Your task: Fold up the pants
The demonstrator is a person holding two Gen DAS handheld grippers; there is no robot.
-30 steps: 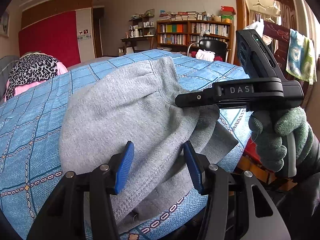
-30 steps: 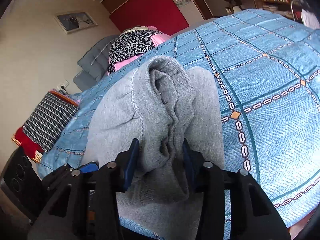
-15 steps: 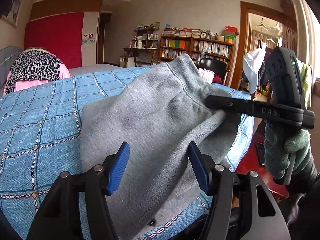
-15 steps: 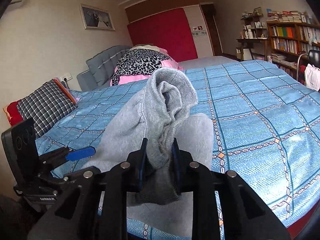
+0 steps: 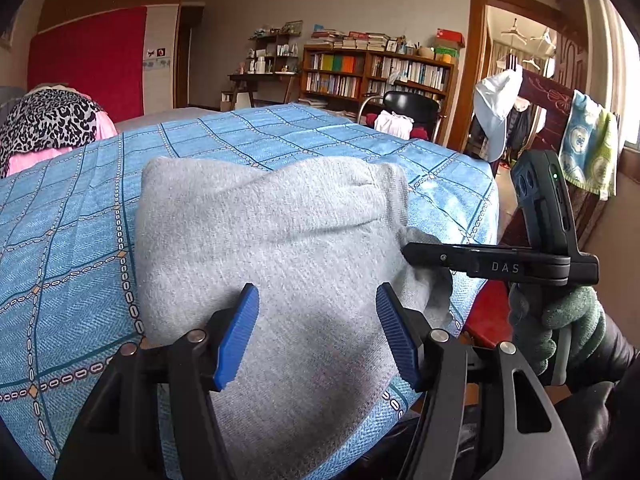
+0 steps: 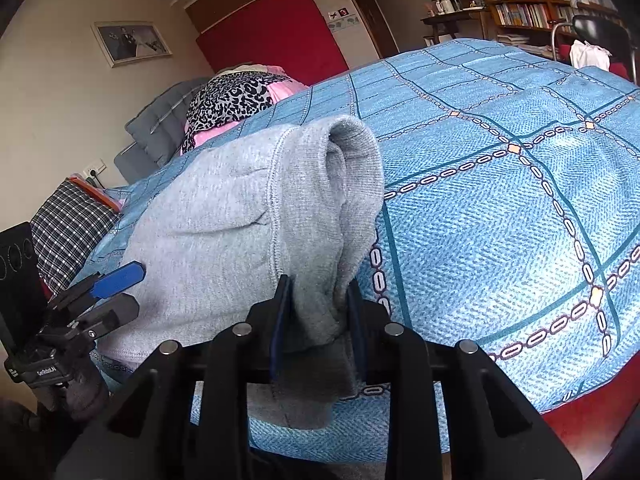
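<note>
Grey sweatpants [image 5: 280, 240] lie folded in a thick bundle on the blue patterned bedspread [image 5: 72, 240] near the bed's front edge. My left gripper [image 5: 318, 336] is open, its blue pads spread over the near part of the pants, gripping nothing. My right gripper [image 6: 318, 312] is shut on the bunched waistband end of the pants [image 6: 320, 200], pinched between its pads. In the left wrist view the right gripper [image 5: 408, 250] comes in from the right, held by a green-gloved hand. In the right wrist view the left gripper [image 6: 116, 292] sits at the pants' left edge.
A leopard-print and pink bundle [image 6: 232, 100] and a checked pillow [image 6: 68, 228] lie at the head of the bed. A bookshelf [image 5: 376, 76], a black chair [image 5: 408, 108] and hanging towels [image 5: 588, 148] stand beyond the bed. The bed edge drops off on the right [image 6: 580, 408].
The pants end that my right gripper held raised has come down onto the bed, so the bundle now lies flat. My right gripper stays shut on the fabric. My left gripper stays open.
</note>
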